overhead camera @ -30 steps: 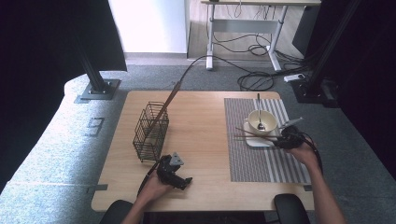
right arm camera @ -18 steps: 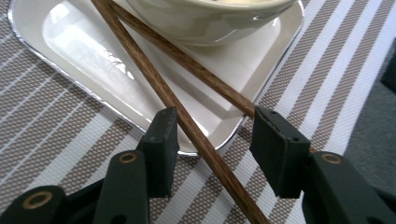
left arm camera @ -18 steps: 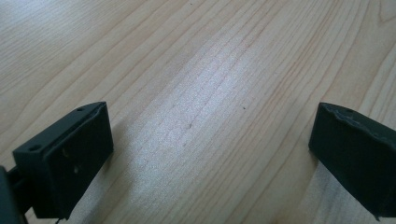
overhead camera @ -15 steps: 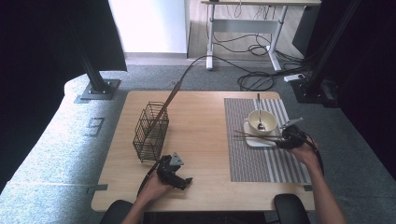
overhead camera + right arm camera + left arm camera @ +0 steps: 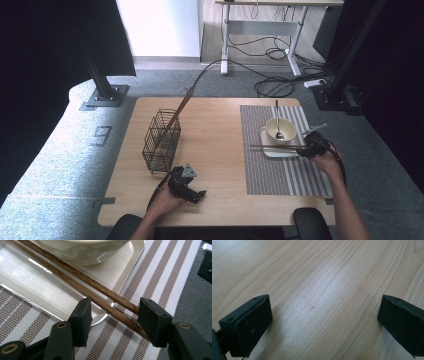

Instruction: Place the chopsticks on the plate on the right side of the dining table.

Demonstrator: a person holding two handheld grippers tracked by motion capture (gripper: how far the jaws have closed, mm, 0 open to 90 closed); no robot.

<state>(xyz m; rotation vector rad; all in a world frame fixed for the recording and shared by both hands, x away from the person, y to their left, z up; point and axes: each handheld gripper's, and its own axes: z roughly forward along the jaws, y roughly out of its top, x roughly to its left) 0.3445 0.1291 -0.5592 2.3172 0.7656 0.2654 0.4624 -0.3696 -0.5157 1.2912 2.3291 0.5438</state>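
High view: we count two chopsticks (image 5: 276, 146), one bowl (image 5: 279, 130), one spoon (image 5: 277, 120), one white tray (image 5: 278, 150), one striped placemat (image 5: 280, 165) and one wire basket (image 5: 161, 141), all on one wooden table (image 5: 215, 150). We take the bowl as the landmark.

The two chopsticks lie side by side across the tray, just in front of the bowl on the person's side. Their long axis runs left to right across the table. One end points left past the tray over the placemat; the other end points right, into the right gripper (image 5: 309, 148). The spoon stands in the bowl with its handle pointing away from the person.

Right gripper view: the right gripper (image 5: 113, 315) has its jaws apart, one on each side of the chopsticks (image 5: 100, 293). We cannot tell whether either jaw touches the wood.

Left gripper view: the left gripper (image 5: 324, 315) has its jaws wide apart over bare table (image 5: 319, 277). In the high view, the left gripper (image 5: 186, 184) sits well left of the bowl, near the table's front edge, just in front of the basket.
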